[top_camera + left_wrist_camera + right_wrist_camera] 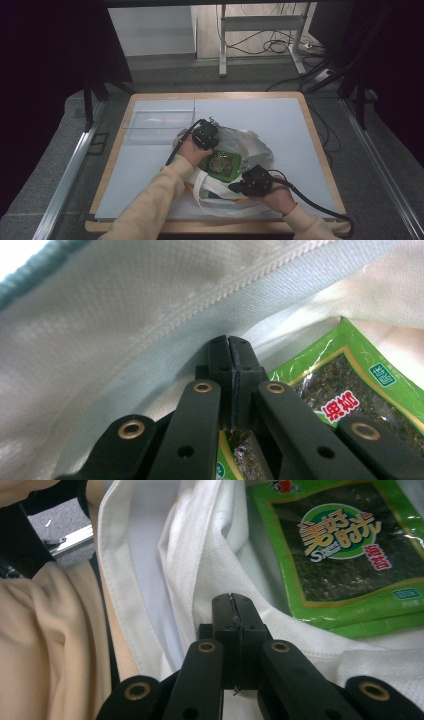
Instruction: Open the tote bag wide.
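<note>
Here we find the left hand-held gripper with its two black jaws pressed together, pinching a fold of the white cloth bag at a stitched hem. In the high view the same left hand-held gripper sits at the far left edge of the bag's mouth, the person's left hand wrapped around it. The right hand-held gripper is likewise closed, its jaws clamped on a hem of the bag near one of the white straps; in the high view the right hand-held gripper holds the near right side of the opening.

Between the two grips we see the green seaweed packet lying flat in the mouth of the cloth bag. The right gripper view shows the seaweed packet face up with a round label, just beyond the gathered cloth; the left gripper view shows a corner of the seaweed packet right beside the jaws.

The bag rests on the near middle of the grey tabletop, its straps trailing toward the near edge. Farther out, a clear plastic tray sits at the far left of the tabletop, apart from the bag. The person's cream sleeves come in from the near edge.
</note>
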Available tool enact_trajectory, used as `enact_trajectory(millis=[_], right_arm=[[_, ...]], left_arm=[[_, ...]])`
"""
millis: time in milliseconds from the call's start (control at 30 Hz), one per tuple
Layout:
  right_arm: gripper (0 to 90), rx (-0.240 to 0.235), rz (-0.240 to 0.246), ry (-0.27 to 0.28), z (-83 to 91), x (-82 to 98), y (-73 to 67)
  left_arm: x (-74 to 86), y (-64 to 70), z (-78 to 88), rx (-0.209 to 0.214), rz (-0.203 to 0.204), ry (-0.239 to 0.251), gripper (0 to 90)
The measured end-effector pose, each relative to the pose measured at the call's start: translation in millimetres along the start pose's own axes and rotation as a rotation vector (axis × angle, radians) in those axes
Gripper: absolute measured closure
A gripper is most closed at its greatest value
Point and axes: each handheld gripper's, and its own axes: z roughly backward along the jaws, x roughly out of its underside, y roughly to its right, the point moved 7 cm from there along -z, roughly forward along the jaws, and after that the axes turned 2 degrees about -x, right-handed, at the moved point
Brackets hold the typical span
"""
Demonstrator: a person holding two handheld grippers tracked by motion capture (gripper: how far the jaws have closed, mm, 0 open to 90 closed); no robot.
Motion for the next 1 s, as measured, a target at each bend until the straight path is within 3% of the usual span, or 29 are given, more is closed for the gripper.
enact_trajectory(millis=[400,633,767,1000], right_arm=[[88.9,-0.026,0.029,-0.032,-1.8,4.1,-6.7],[88.8,-0.032,0.016,-0.03,-2.1,4.1,-4.5],[88.7,-0.02,0.009,-0.013,-0.6,2.4,-2.0],[88.6,-0.001,0.004,0.032,3.4,-2.5,0.9]], left_arm=[[-2.0,-3.1,-2.3,-0.013,0.014,-0.002,90.0],[-0.8,-0.7,1.4,0.023,0.02,0.015,90.0],[0.5,4.6,12.0,0.057,-0.002,0.04,89.8],[2.4,23.3,45.1,0.131,-0.04,0.117,89.3]])
